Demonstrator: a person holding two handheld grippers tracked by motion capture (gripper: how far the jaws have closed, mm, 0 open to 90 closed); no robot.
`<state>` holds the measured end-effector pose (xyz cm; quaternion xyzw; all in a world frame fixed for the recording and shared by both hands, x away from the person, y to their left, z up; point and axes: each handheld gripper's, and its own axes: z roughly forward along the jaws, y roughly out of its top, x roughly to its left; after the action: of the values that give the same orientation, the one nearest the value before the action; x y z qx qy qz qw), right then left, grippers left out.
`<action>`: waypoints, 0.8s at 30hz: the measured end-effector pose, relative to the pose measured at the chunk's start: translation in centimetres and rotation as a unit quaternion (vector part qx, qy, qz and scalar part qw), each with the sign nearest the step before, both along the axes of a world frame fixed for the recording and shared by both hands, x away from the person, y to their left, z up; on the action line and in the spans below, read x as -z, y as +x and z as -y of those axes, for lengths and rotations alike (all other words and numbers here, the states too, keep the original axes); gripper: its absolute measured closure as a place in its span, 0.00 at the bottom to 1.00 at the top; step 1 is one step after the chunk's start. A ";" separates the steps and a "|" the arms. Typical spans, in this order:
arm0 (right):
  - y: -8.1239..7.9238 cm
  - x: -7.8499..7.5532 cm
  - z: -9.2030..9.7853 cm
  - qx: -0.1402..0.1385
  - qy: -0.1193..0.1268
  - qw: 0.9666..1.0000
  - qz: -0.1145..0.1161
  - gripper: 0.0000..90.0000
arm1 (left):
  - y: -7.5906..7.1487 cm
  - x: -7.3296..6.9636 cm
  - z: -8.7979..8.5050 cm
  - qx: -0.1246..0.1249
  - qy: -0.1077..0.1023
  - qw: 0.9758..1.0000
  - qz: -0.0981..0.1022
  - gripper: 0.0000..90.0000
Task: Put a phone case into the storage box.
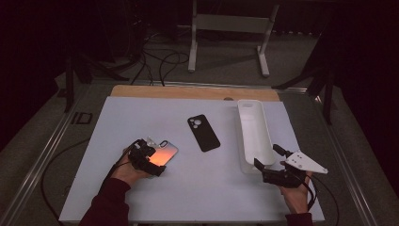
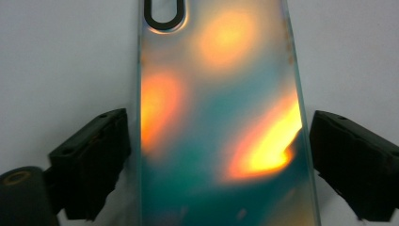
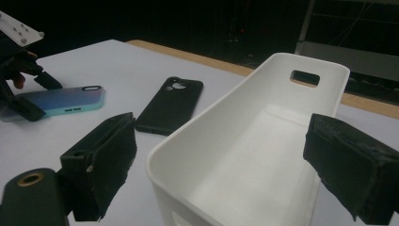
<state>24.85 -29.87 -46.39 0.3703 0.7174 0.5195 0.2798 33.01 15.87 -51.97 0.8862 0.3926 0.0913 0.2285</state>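
An iridescent phone case (image 1: 163, 151) lies back-up on the white table, glowing orange and teal in the left gripper view (image 2: 216, 117). My left gripper (image 1: 153, 158) (image 2: 219, 155) is open. Its jaws stand on either side of the case's long edges, with a thin gap at each pad. A black phone case (image 1: 203, 133) (image 3: 171, 103) lies flat at the table's middle. My right gripper (image 1: 267, 159) (image 3: 221, 174) is open at the near end of a long white bin (image 1: 254, 141) (image 3: 244, 94), which is empty. Farther off in the right gripper view are the iridescent case (image 3: 61, 101) and the left gripper (image 3: 23, 96).
The white table top (image 1: 141, 197) has a wooden strip (image 1: 188, 92) along its far edge. Beyond it, on the floor, stand a metal frame (image 1: 226, 23) and loose cables (image 1: 160, 61). Dark stands flank the table on both sides.
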 end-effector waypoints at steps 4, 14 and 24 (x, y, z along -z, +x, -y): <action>0.0 0.0 0.0 0.000 0.000 1.000 0.000 0.11 | 0.1 -0.1 0.0 -0.001 0.002 1.000 -0.003 0.18; 0.0 0.0 0.1 0.003 0.000 1.000 -0.002 0.11 | -0.2 -0.2 0.0 -0.011 -0.006 1.000 0.018 0.19; 0.0 -0.1 -0.1 0.001 0.003 1.000 -0.004 0.11 | -0.7 -1.5 -0.2 -0.022 -0.018 0.998 0.054 0.19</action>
<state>24.89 -29.74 -46.29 0.3742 0.7168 0.5194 0.2764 32.27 16.08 -50.44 0.8668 0.4006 0.1369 0.2635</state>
